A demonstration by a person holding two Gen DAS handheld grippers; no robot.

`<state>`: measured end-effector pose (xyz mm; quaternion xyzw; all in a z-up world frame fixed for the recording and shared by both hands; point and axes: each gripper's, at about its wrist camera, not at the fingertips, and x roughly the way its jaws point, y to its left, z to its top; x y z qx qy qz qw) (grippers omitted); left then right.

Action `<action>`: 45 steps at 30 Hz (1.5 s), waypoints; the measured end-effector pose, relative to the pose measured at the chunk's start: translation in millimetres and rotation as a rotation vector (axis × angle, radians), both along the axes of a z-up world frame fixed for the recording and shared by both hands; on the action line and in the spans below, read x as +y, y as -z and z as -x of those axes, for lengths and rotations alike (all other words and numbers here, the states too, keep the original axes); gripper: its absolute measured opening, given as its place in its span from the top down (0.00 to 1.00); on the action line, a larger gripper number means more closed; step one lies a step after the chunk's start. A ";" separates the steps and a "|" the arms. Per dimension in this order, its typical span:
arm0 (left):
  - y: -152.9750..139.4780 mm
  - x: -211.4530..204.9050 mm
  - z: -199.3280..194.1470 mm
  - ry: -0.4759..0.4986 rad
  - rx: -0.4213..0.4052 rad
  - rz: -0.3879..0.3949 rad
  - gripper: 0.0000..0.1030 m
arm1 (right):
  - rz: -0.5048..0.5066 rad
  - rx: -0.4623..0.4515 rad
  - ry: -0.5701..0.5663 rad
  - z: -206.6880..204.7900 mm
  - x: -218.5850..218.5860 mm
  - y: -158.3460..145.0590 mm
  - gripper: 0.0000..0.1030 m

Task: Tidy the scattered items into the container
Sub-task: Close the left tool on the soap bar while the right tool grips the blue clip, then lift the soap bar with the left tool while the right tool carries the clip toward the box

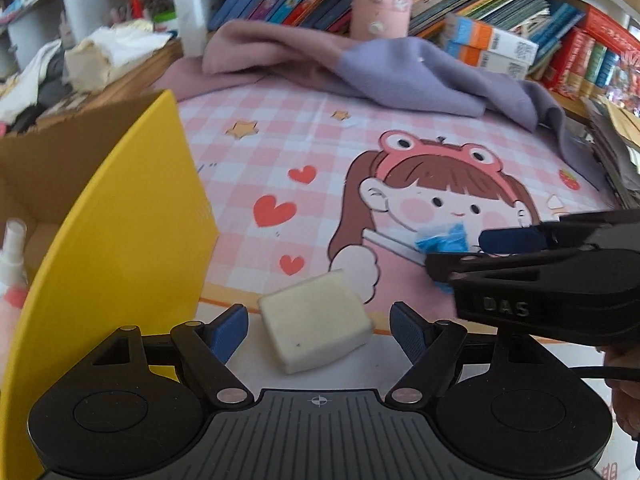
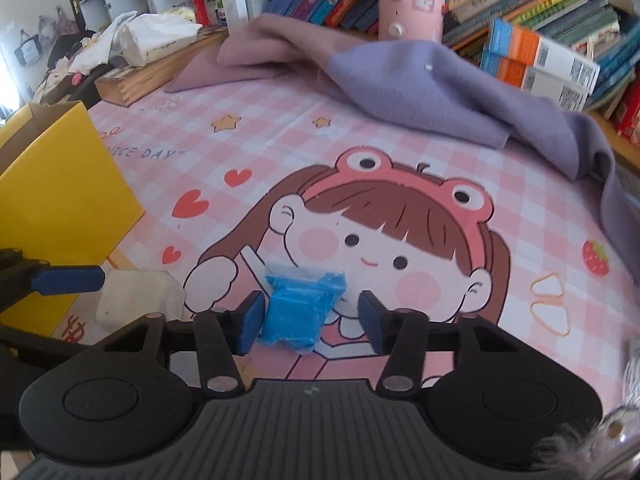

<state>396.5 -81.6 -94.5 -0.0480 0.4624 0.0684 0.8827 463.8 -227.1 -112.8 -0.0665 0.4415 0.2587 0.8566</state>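
- Far left of the left wrist view, the yellow box (image 1: 120,216) fills the edge, its brown cardboard inside showing; a white spray bottle (image 1: 12,252) stands in it, cut off by the frame, with something pink below it too clipped to name.
- The right wrist view catches only the box's outer yellow wall (image 2: 64,200), nothing of its contents.
- Left gripper (image 1: 318,330): tongs spread wide, straddling the cream sponge block (image 1: 316,330), which sits on the mat just beside the box; neither pad touches it.
- From the right wrist, that sponge (image 2: 140,300) is half hidden behind one blue finger (image 2: 68,280) of the left gripper, and blurred.
- Centre: the pink checked mat (image 2: 280,120) with the frog-hat girl cartoon.
- Right gripper (image 2: 310,320): tongs apart around the blue crinkled packet (image 2: 302,308); the left pad looks to be against it, the right pad stands clear with a gap.
- In the left wrist view that same gripper (image 1: 460,250) comes in from the right and covers most of the packet (image 1: 442,240); only a blue scrap shows.
- Back right: a lilac cloth (image 2: 440,92) is heaped on the mat, with stacked books (image 2: 540,0) and a pink bottle (image 2: 412,0) behind, the bottle's top cut off.
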 end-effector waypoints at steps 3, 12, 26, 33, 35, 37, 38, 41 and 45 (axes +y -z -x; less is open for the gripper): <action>4.1 7.0 -0.5 -0.014 0.019 0.043 0.40 | -0.006 0.011 -0.003 -0.6 -1.7 2.8 0.71; -7.3 3.1 8.6 0.049 -0.013 0.088 0.53 | -0.041 -0.024 0.018 7.3 -10.4 -11.2 0.73; -53.6 -9.1 49.4 0.149 -0.116 0.088 0.53 | -0.108 -0.080 0.045 45.0 -22.5 -50.7 0.73; -71.4 -6.4 76.6 0.173 -0.158 0.101 0.53 | -0.113 -0.123 0.071 70.9 -27.1 -69.3 0.73; -74.7 -6.4 85.0 0.188 -0.170 0.100 0.53 | -0.114 -0.135 0.083 80.5 -28.7 -74.1 0.73; -76.9 -5.9 93.9 0.203 -0.178 0.105 0.53 | -0.113 -0.144 0.100 91.4 -30.1 -77.9 0.73; -77.8 -5.3 97.7 0.209 -0.181 0.110 0.53 | -0.112 -0.147 0.108 96.5 -30.6 -79.5 0.73; -80.7 -3.0 111.7 0.228 -0.193 0.122 0.53 | -0.106 -0.159 0.129 113.1 -32.0 -85.3 0.73; -88.2 2.8 129.3 0.261 -0.213 0.133 0.53 | -0.108 -0.177 0.173 136.5 -33.9 -94.4 0.73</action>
